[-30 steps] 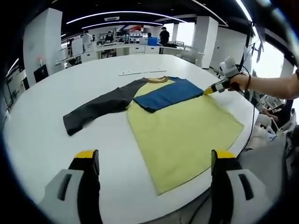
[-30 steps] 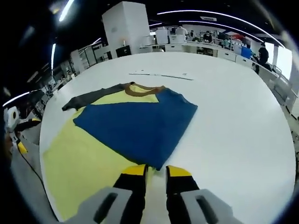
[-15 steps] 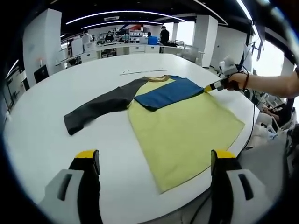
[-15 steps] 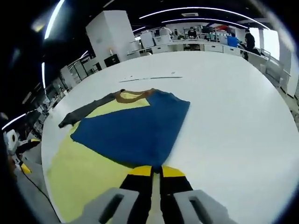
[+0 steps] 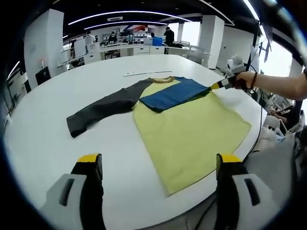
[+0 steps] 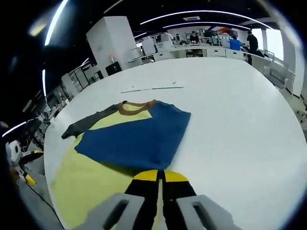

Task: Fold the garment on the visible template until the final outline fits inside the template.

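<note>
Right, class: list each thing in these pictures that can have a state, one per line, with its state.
Shirt: flat on the table, partly folded.
Blue sleeve: folded across the yellow body.
Grey sleeve: spread out, unfolded.
Left tongs: open, holding nothing.
Right tongs: shut on the shirt's edge.

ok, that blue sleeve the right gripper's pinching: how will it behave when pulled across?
Probably floppy: the blue sleeve already lies folded flat over the yellow body, draping with soft creases. Likely light, since the right gripper holds only an edge. It may drag the body along the smooth white table, so slow pulls seem safer.
</note>
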